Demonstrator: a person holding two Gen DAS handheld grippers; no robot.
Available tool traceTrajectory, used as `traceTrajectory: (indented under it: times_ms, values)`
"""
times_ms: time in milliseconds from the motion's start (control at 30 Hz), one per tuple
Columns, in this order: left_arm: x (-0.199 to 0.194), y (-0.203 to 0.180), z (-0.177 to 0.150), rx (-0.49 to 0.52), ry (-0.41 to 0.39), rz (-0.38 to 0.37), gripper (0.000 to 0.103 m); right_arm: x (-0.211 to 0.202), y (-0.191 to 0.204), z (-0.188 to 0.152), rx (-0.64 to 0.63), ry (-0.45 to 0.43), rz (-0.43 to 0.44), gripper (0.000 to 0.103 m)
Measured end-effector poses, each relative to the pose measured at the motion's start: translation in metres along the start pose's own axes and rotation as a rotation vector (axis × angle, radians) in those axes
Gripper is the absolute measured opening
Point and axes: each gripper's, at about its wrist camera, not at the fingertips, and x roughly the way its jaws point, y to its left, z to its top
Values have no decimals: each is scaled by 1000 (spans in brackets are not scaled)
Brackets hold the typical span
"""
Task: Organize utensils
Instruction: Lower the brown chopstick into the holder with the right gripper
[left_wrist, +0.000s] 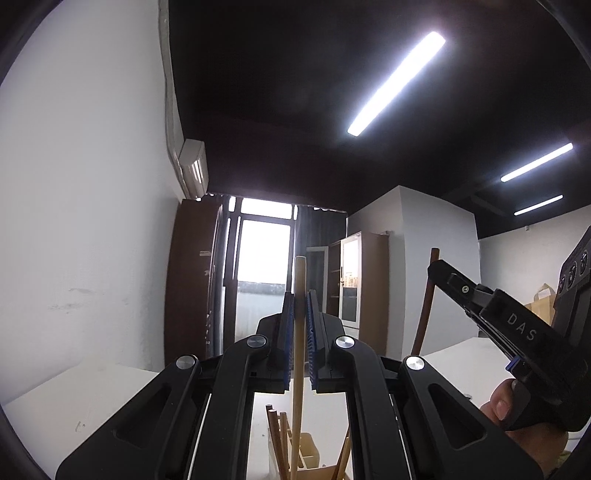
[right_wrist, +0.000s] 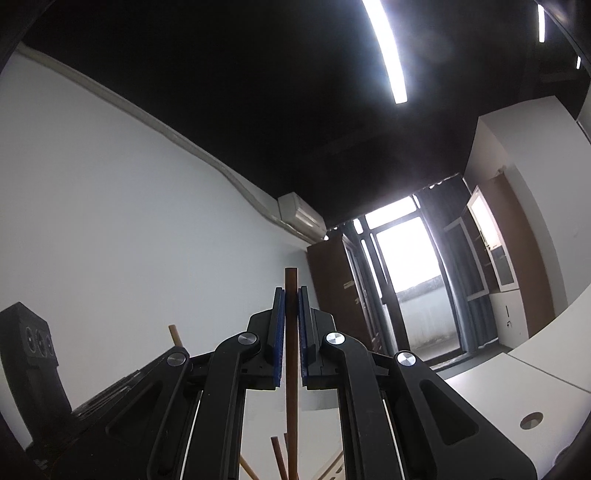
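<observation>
My left gripper (left_wrist: 300, 295) is shut on a light wooden utensil handle (left_wrist: 297, 369) that stands upright between its blue pads, its tip rising above them. Below it, a wooden utensil holder (left_wrist: 308, 456) with several brown handles shows on the white table. My right gripper (right_wrist: 291, 291) is shut on a dark brown wooden handle (right_wrist: 291, 387), also upright. In the left wrist view the right gripper (left_wrist: 436, 266) appears at the right with that dark handle (left_wrist: 426, 306) curving below it, a hand (left_wrist: 517, 417) gripping its body. Both grippers tilt upward toward the ceiling.
White tables (left_wrist: 74, 398) lie below and to the sides; one has a round cable hole (right_wrist: 531, 420). More wooden handles (right_wrist: 279, 458) stick up below the right gripper. A paper bag (left_wrist: 541, 301) stands at the right. Wardrobes, a balcony door and a wall air conditioner lie beyond.
</observation>
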Motion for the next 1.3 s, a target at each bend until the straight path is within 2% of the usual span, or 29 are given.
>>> traceTrajectory:
  times_ms: [133, 267, 500, 1000, 1300]
  values:
    - [18, 7, -6, -32, 77, -13, 6, 9, -2, -13, -26, -3, -30, 7]
    - [34, 12, -19, -34, 146, -16, 6, 23, -10, -32, -28, 68, -52, 8]
    - [45, 14, -31, -37, 206, -21, 6, 32, -12, -48, -46, 146, -61, 8]
    - [51, 19, -43, -57, 278, -11, 6, 31, -8, -62, -94, 264, -80, 8]
    - [49, 18, -51, -34, 313, -6, 6, 29, -6, -71, -114, 321, -84, 8]
